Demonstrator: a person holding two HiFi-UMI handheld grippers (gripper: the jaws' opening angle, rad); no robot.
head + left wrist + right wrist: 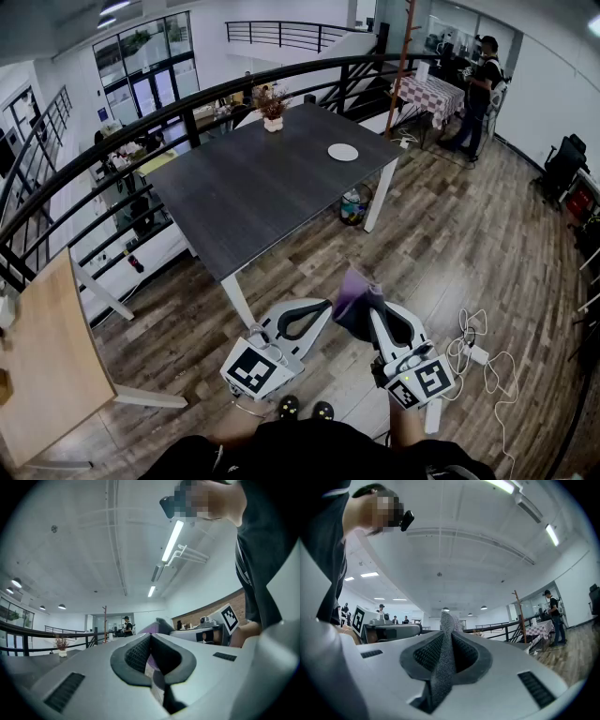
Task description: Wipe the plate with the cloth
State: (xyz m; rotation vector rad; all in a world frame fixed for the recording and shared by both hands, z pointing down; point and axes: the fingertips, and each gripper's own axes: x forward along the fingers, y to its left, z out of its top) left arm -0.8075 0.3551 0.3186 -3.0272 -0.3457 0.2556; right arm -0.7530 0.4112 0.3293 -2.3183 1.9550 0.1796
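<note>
The white plate lies near the far right edge of a dark grey table, well ahead of both grippers. Low in the head view, above the wooden floor, my right gripper is shut on a purple cloth that bunches up over its jaws. In the right gripper view the cloth runs as a pinched strip between the closed jaws. My left gripper is beside it, shut and empty; its jaws meet, and the cloth shows just beyond them.
A flower pot stands at the table's far end. A light wooden table is at my left, and a black railing runs behind. A bin sits by the table leg, cables lie at right, and a person stands far back.
</note>
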